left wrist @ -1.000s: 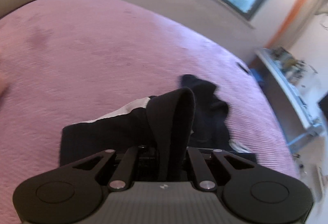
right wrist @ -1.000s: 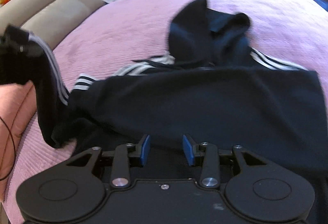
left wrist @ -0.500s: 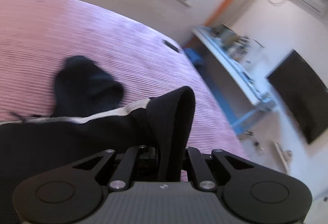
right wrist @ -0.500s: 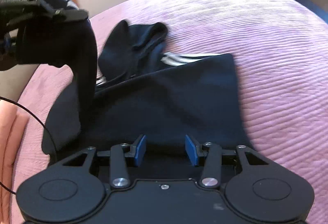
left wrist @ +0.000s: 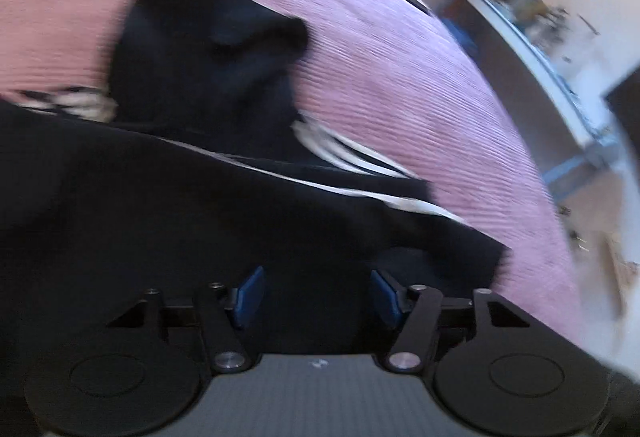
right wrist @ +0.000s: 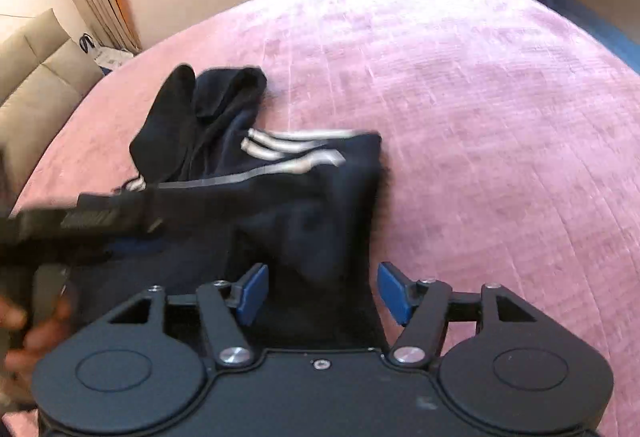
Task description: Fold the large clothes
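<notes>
Both claws, left (left wrist: 316, 293) and right (right wrist: 323, 293), gape empty over the black hoodie (right wrist: 280, 205) on the bed (right wrist: 480, 97). Only the right view shows the left claw from outside, at near left.

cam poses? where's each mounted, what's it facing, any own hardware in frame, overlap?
Left wrist: sits on the left gripper, faces across the black hoodie on the pink bed toward a desk; own open fingers show.
Right wrist: sits on the right gripper, faces over the hoodie toward the window wall; own open fingers, the left gripper and hand show.
Shared: hoodie, bed.
</notes>
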A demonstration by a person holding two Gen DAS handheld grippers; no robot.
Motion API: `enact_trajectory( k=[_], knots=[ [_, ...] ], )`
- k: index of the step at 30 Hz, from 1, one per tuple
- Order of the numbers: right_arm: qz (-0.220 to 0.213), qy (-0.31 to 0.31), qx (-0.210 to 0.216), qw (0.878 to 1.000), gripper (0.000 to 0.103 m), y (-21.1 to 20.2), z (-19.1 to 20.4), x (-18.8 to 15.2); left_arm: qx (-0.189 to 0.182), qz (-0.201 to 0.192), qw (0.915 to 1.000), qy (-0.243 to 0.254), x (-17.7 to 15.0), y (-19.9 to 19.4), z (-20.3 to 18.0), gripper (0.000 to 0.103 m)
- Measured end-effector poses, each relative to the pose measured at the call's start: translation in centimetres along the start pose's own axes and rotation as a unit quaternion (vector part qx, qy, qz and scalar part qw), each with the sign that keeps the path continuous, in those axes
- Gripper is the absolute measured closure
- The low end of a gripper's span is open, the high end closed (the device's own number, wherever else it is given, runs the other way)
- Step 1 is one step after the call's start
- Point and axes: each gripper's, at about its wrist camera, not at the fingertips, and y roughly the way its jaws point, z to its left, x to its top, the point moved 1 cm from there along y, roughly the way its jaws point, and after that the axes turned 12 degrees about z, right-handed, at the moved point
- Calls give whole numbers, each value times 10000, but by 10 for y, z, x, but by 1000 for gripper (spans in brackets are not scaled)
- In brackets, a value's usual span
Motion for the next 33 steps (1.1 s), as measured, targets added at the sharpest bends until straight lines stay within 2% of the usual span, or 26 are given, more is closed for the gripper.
enact_trajectory(
  k=[1, 5, 7, 9, 11, 12, 16, 18, 20, 21, 23, 24, 25, 26, 28, 29, 30, 31, 33],
  knots=[
    [-33, 19, -15, 10000, 28, 6, 2, 7, 194, -74, 9997, -105, -2, -7, 12, 41],
    [156, 615, -365, 9973, 28, 39, -6, 30, 409, -215, 9972, -581, -19, -36, 58, 41],
    [155, 816, -315, 9960, 28, 45, -15, 33, 552, -272, 9949, -805, -30, -49, 77, 40],
    [224, 906, -232, 9954, 28, 53, -21, 34, 672, -333, 9915, -1063, -47, -62, 101, 36],
    [149, 717, -189, 9971, 57, 57, -17, 35, 519, -231, 9886, -1394, -61, -66, 125, 35],
    [90, 507, -220, 9984, 92, 54, -11, 38, 402, -198, 9867, -1563, -65, -67, 135, 35],
    [-300, -382, -393, 9980, 91, 29, 30, 39, -250, -227, 9763, -2136, -78, -62, 167, 35],
    [-399, -561, -458, 9966, 91, 18, 46, 39, -510, -66, 9716, -2309, -77, -50, 178, 36],
    [-464, -655, -491, 9956, 91, 10, 56, 40, -934, 57, 9636, -2504, -80, -44, 186, 37],
    [-489, -709, -512, 9950, 91, 8, 59, 40, -935, -42, 9626, -2543, -85, -49, 185, 36],
    [-519, -707, -486, 9950, 91, 3, 65, 43, -535, -338, 9657, -2519, -85, -55, 188, 34],
    [-514, -690, -481, 9951, 91, 3, 67, 43, -463, -485, 9659, -2502, -84, -55, 191, 34],
    [-508, -690, -514, 9950, 91, 3, 69, 43, -574, -707, 9645, -2480, -83, -56, 196, 34],
    [-503, -688, -543, 9949, 91, 4, 71, 44, -696, -952, 9595, -2557, -78, -55, 203, 35],
    [-477, -690, -497, 9952, 91, -1, 75, 43, -953, -1293, 9427, -2925, -73, -59, 216, 42],
    [-481, -702, -459, 9953, 91, -5, 78, 41, -974, -1541, 9354, -3030, -73, -65, 220, 55],
    [-464, -735, -379, 9955, 91, -10, 82, 41, -863, -1722, 9316, -3082, -70, -71, 221, 69],
    [-479, -763, -276, 9955, 91, -15, 86, 40, -773, -1911, 9265, -3149, -73, -78, 226, 73],
    [-523, -768, -113, 9956, 91, -23, 94, 39, -769, -2178, 9084, -3486, -82, -88, 244, 76]
  ],
)
